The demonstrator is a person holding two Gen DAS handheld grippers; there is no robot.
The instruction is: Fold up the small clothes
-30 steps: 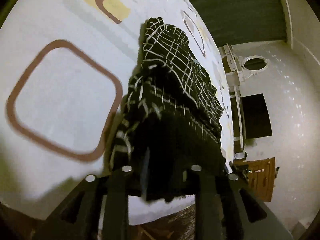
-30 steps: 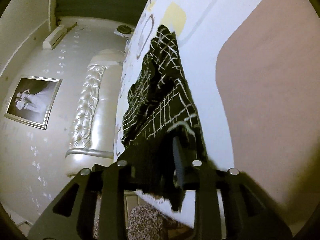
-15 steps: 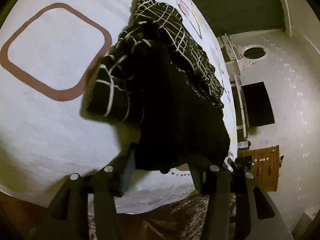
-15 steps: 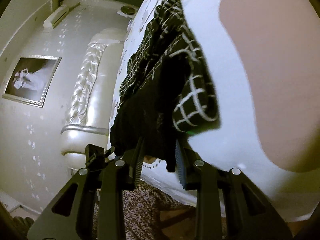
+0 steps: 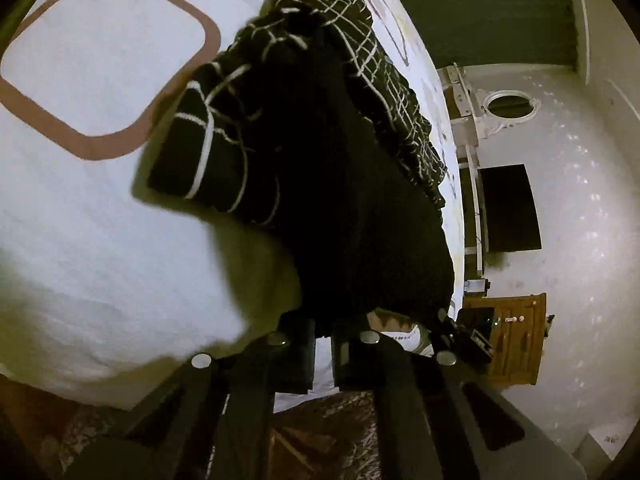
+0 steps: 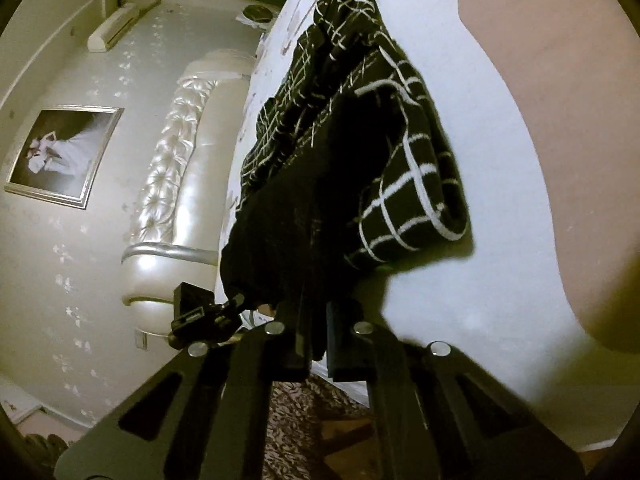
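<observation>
Wooden cabinet [image 5: 516,340] only L view, framed picture [image 6: 64,152] only R.

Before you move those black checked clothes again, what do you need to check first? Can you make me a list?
1. Right hand-held gripper shut on the checked garment: ok, dark cloth sits between its fingers.
2. Left hand-held gripper pinching the near edge: cannot tell. It is shut, but the cloth hides its fingertips.
3. Garment lying flat: not ok. It is bunched, with a rolled flap at one side.
4. Far end resting on the bed cover: ok.
</observation>
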